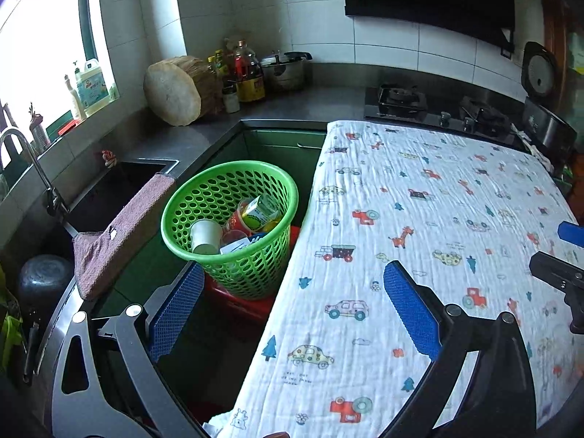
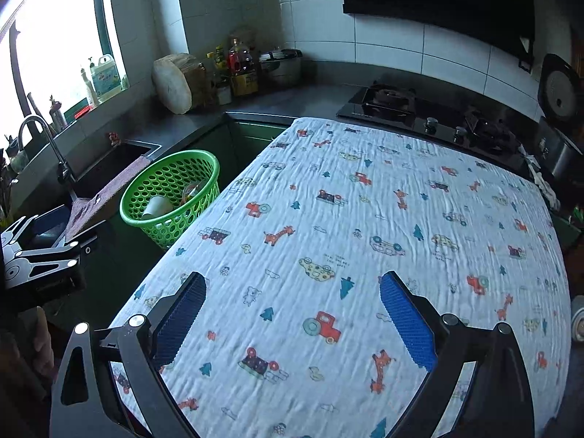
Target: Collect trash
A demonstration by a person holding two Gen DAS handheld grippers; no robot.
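Left wrist: we had the left gripper (image 1: pixel 292 303) wide open, empty; basket (image 1: pixel 255 182) beside the table (image 1: pixel 419 200) held cups (image 1: pixel 206 235) and a carton (image 1: pixel 261 211). Right wrist: right gripper (image 2: pixel 292 314) wide open, empty, cloth bare; collection looked done.

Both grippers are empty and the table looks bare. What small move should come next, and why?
Probably none but pulling back: the cloth-covered table shows no trash, the green basket already holds cups and cartons, and the left gripper and right gripper are open, empty.
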